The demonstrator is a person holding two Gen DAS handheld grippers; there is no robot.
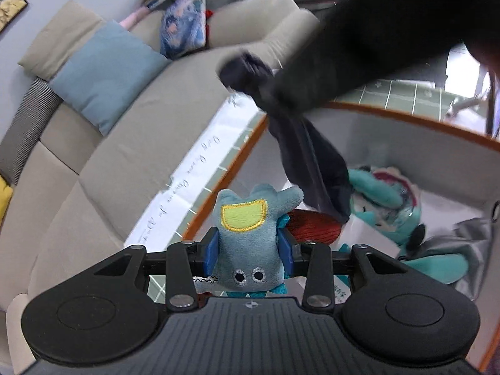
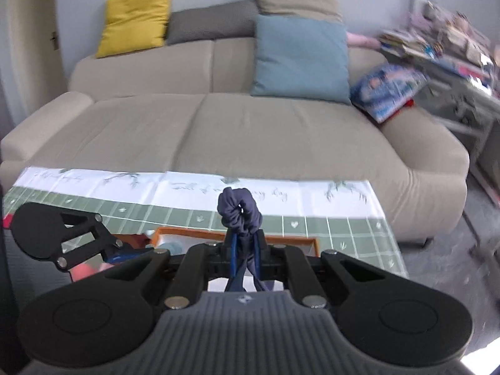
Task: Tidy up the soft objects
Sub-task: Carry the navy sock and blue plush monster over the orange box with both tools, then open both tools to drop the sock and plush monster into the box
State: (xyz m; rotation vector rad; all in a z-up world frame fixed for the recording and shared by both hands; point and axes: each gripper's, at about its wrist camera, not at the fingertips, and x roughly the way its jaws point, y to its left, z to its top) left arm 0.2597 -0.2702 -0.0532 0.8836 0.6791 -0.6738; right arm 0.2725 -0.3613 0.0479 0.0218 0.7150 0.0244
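Both wrist cameras looked steeply down from close above the orange-rimmed bin [image 1: 406,118], sharing the sofa [image 2: 250,125] beyond.

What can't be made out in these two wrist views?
- Left wrist: the dark cloth and a blurred black shape cover part of the orange-rimmed box; its contents are only partly visible.
- Left wrist: the red item behind the blue plush toy is unidentifiable.
- Right wrist: the shelf clutter is motion-blurred.
- Right wrist: the box interior is hidden by the gripper body.
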